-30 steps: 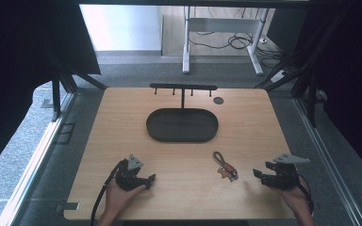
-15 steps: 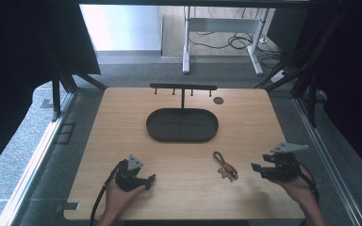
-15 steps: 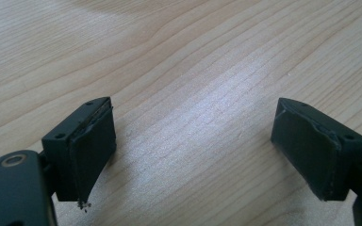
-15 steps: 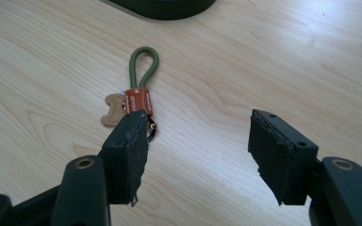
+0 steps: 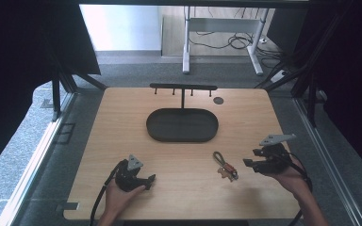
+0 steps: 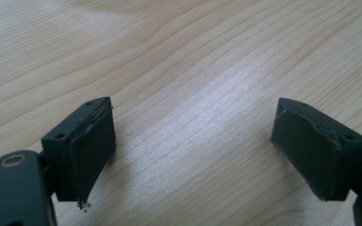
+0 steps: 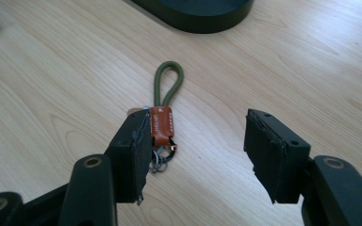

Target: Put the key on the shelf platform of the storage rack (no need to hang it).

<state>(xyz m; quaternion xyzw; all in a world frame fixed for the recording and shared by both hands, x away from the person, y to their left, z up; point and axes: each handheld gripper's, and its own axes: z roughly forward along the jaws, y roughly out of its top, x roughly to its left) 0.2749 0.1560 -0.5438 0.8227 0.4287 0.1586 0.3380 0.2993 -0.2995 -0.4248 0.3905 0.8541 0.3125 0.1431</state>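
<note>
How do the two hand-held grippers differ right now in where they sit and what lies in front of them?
The left gripper sits low near the table's front edge, with bare wood between its jaws; the right gripper is held off the wood at the right side. The right gripper faces a keychain with a green cord loop and brown tag; the left faces nothing. The right's jaws have just been closing, with nothing gripped. Both have black jaws standing apart.

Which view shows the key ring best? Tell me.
The right gripper view: the key ring lies close, its green cord loop, brown leather tab and metal rings distinct. In the high view it is small, on the table between the grippers.
</note>
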